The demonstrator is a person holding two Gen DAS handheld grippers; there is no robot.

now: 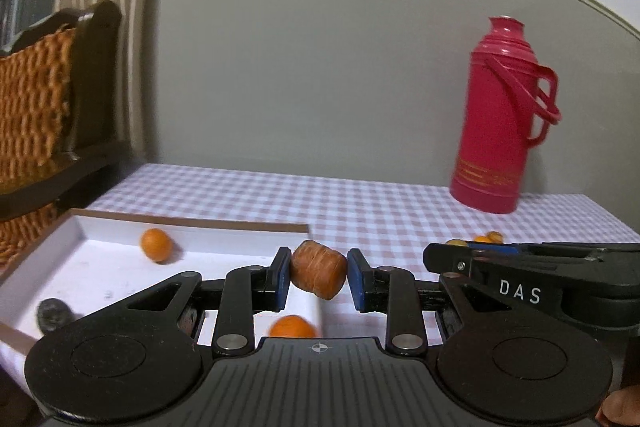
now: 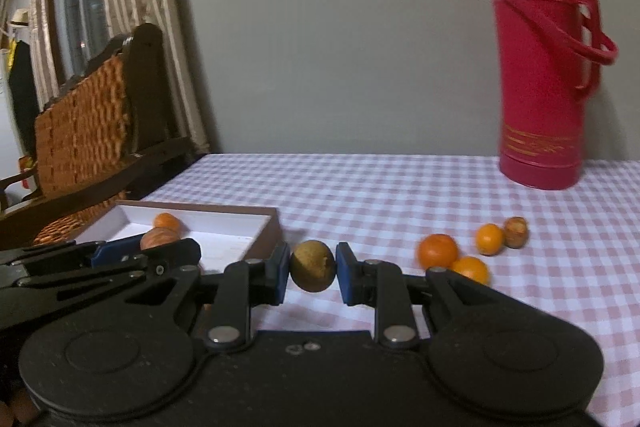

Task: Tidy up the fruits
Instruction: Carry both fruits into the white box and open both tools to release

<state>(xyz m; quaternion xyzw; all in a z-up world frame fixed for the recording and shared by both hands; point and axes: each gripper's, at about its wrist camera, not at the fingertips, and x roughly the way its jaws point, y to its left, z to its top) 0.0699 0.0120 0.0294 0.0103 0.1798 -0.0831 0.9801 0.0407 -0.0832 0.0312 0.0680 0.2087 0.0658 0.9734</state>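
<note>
Black plastic of the left tool (image 1: 319, 275) is seen closest in the left wrist view. An orange-brown ridged fruit (image 1: 319, 269) is pinched between its two blue pads, and the fruit is held up over the near right wall of the white box (image 1: 100, 267). The box is placed at the left edge of the surface (image 1: 360, 211), which is covered by a pink and white checked cloth. One small orange (image 1: 156, 245) is seen by the far wall inside the box. Another orange (image 1: 292, 327) is seen low down, partly hidden behind the tool. A dark round thing (image 1: 52, 313) is also seen at the near left of the box, but it is too blurred to be named.

In the right wrist view, a small greenish-brown round fruit (image 2: 312, 266) is pinched by the right tool (image 2: 312, 273), just right of the box. Three loose oranges (image 2: 438, 250) and a brown nut-like fruit (image 2: 515, 232) are left on the cloth nearer the right edge. A tall red flask (image 2: 540, 67) is stood upright at the far right corner. A woven chair (image 2: 84, 131) is seen past the left edge.
</note>
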